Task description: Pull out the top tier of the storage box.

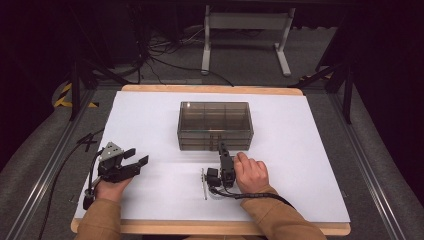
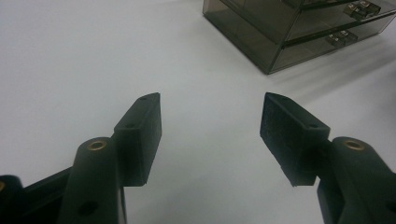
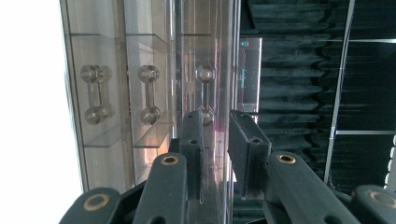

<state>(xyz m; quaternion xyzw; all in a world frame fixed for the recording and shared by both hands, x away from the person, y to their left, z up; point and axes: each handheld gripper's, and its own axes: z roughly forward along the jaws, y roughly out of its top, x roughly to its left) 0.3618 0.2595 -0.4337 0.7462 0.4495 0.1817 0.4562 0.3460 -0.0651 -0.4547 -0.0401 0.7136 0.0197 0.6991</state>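
Note:
A smoky see-through drawer box (image 1: 215, 125) stands on the white sheet (image 1: 150, 115), a little behind the middle. My right gripper (image 1: 222, 146) is turned on its side against the box's front face. In the right gripper view its jaws (image 3: 219, 116) stand a narrow gap apart, with the top drawer's clear handle (image 3: 205, 79) just beyond the tips; the pads do not press on it. Two more drawer handles (image 3: 95, 93) (image 3: 149, 93) show beside it. My left gripper (image 1: 137, 156) rests at the front left with its jaws (image 2: 210, 105) wide open and nothing between them; the box (image 2: 299, 28) lies ahead of it.
The sheet covers a wooden table (image 1: 210, 89). Behind the table are a white desk frame (image 1: 245, 30) and loose cables (image 1: 160, 55) on the floor. Metal rails (image 1: 370, 170) run along both sides of the table.

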